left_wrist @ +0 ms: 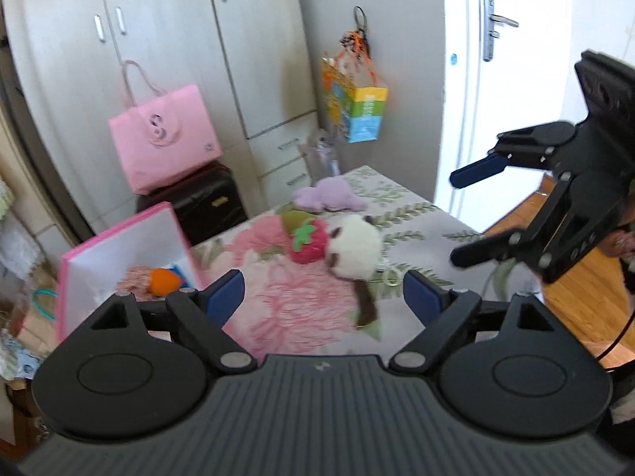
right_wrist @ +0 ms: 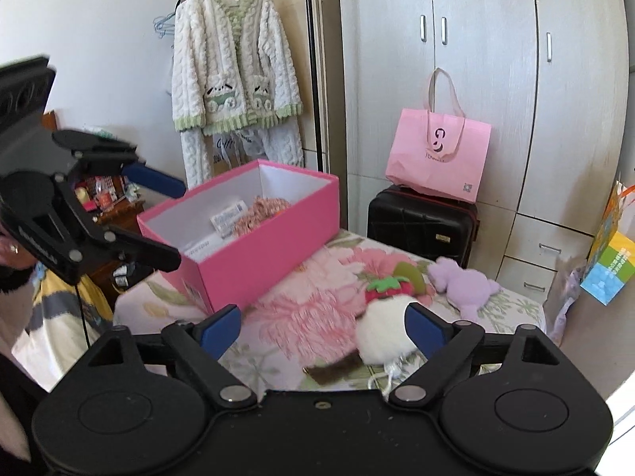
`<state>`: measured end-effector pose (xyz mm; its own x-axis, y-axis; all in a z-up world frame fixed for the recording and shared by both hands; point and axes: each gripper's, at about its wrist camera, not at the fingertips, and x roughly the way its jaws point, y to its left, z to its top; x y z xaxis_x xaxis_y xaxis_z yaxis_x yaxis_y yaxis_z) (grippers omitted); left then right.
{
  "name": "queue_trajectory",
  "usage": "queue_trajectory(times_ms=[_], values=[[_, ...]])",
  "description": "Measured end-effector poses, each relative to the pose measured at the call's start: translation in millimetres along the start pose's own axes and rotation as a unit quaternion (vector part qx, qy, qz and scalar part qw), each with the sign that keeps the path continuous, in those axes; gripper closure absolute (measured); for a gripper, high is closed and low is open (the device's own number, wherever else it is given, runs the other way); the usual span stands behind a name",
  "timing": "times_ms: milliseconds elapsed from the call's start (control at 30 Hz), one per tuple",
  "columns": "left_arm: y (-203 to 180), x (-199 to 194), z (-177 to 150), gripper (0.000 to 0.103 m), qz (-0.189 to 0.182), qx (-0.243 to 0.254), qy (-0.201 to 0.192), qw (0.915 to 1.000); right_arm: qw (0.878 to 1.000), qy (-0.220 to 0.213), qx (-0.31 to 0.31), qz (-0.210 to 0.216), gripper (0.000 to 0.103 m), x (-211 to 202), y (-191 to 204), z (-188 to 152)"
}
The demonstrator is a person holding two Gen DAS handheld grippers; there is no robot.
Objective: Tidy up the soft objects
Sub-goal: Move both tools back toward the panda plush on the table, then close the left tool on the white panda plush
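Observation:
Soft toys lie together on the floral bedspread (left_wrist: 293,309): a white and brown plush (left_wrist: 353,250) (right_wrist: 381,337), a red strawberry plush (left_wrist: 309,242) (right_wrist: 387,287), an olive-green piece (right_wrist: 412,273) and a purple plush (left_wrist: 329,196) (right_wrist: 464,281) farther back. At the left stands an open pink box (left_wrist: 119,238) (right_wrist: 254,261) holding an orange plush (left_wrist: 162,281) and a pink knit item (right_wrist: 258,214). My left gripper (left_wrist: 321,293) (right_wrist: 176,224) is open and empty, above the bed near the box. My right gripper (right_wrist: 321,327) (left_wrist: 456,218) is open and empty, its right finger in front of the white plush.
A pink tote bag (right_wrist: 436,158) sits on a black suitcase (right_wrist: 420,226) before the grey wardrobe (left_wrist: 158,39). A colourful bag (left_wrist: 361,107) hangs on the wall beside a white door (left_wrist: 496,79). A fluffy cardigan (right_wrist: 234,79) hangs at the left. Wooden floor (left_wrist: 575,289) lies at the right.

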<state>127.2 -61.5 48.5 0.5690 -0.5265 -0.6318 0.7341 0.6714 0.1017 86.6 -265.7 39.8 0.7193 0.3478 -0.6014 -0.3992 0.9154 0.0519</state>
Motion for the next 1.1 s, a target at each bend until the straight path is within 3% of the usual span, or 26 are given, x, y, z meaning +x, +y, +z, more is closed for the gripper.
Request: queue_trajectory(times_ms=[267, 533, 800, 1100], values=[[0, 51, 2, 0.016, -0.044, -0.038, 0.033, 0.9977, 1.000, 0.018, -0.016, 0.006, 0.009, 30, -17, -33], [-4, 86, -2, 0.016, -0.041, -0.049, 0.021, 0.9977, 0.999, -0.024, -0.025, -0.024, 0.009, 71, -35, -61], [5, 139, -9, 0.017, -0.058, -0.119, 0.027, 0.9908, 0.999, -0.013, 0.024, -0.033, 0.009, 113, -55, -68], [16, 189, -15, 0.021, -0.064, -0.191, 0.002, 0.9794, 0.994, -0.001, 0.102, -0.043, 0.009, 149, -69, -64]])
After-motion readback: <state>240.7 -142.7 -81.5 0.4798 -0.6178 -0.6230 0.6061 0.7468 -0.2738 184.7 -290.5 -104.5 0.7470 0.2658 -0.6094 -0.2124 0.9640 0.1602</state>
